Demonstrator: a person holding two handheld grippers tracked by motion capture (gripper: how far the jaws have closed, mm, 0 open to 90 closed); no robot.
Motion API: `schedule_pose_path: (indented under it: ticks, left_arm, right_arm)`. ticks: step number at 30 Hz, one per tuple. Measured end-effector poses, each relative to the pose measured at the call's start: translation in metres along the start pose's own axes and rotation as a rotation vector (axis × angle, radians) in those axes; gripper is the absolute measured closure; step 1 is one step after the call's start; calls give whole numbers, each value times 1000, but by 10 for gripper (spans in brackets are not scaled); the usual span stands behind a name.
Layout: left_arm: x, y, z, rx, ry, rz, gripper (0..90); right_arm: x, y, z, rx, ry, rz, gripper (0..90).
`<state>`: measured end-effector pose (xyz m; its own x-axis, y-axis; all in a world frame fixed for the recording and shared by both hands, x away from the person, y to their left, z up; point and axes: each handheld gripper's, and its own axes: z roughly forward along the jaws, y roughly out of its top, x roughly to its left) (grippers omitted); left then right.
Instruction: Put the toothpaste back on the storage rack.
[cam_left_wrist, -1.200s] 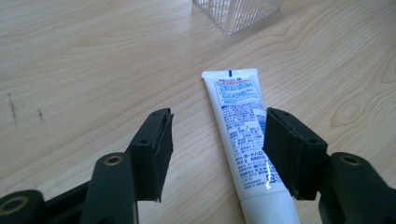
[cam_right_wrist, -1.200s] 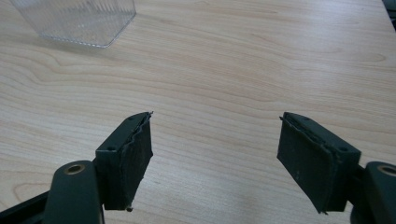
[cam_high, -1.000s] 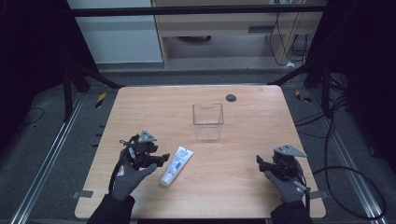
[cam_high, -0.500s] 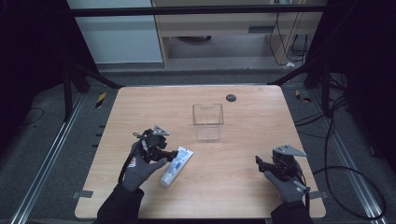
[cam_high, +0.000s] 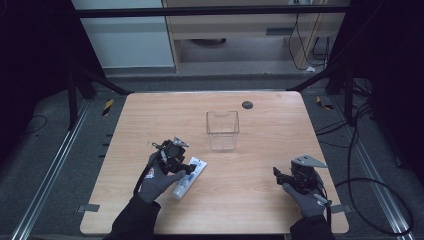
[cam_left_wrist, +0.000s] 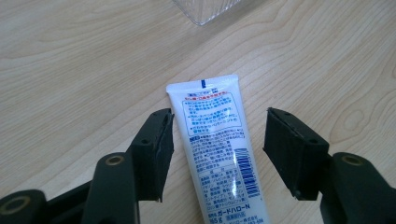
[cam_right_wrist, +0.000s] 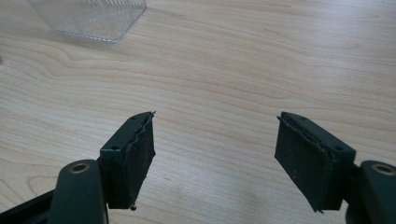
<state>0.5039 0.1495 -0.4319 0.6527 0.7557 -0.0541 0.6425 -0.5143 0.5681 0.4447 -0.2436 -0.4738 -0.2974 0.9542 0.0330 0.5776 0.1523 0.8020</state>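
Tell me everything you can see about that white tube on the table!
The white plastic tube with blue and red print lies flat on the light wooden table, its flat crimped end toward the clear plastic box. The left claw straddles it, jaws open on either side; the left one looks very close, the right one stands clear.
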Motion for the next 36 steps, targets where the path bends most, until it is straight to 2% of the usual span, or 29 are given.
schedule_pose_path:
  ticks: [8,17,30,36]
  left_arm:
    - [-1,-1,11,44,2,7,417]
    - [-2,0,20,69,3,13,410]
    - [0,-2,34,105,-11,0,391]
    - [0,-3,40,126,-3,-4,371]
  right_arm:
    - [1,0,2,8,4,-5,281]
    - [1,-1,3,13,11,-9,280]
    - [2,-1,5,25,15,-14,279]
    - [2,-1,6,26,17,-15,278]
